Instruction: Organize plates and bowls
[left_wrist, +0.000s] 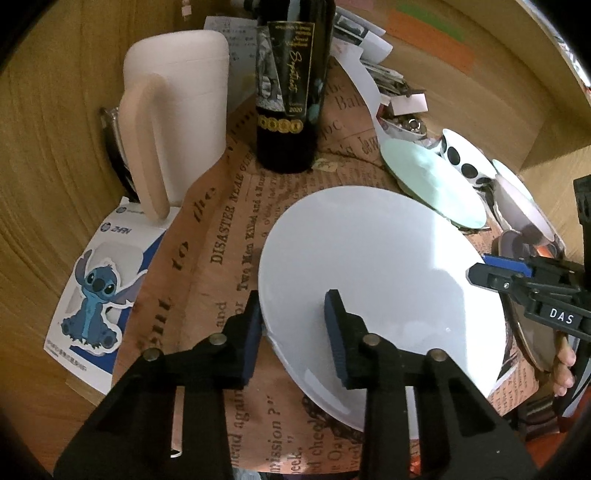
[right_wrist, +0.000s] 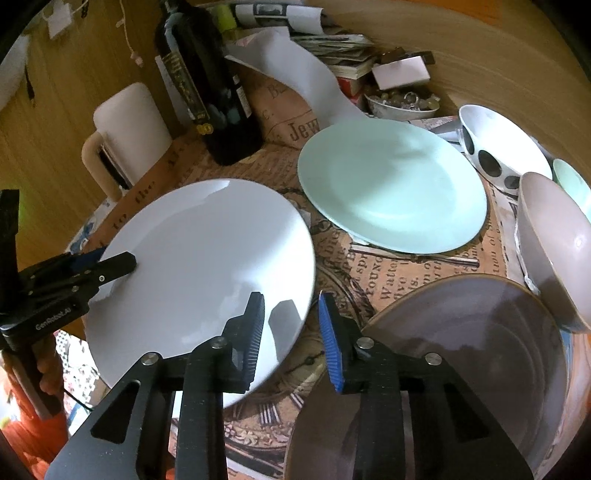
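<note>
A white plate lies on the newsprint cloth; it also shows in the right wrist view. My left gripper is open with the plate's near rim between its fingers, one finger under the rim and one over it; in the right wrist view it reaches in from the left. My right gripper is open and empty, just off the plate's other rim, above a brown plate. A mint plate, a dotted bowl and a brown bowl sit behind.
A dark wine bottle and a white jug stand behind the white plate. Papers, a small dish of trinkets and a wooden wall close the back. A sticker sheet lies at the left.
</note>
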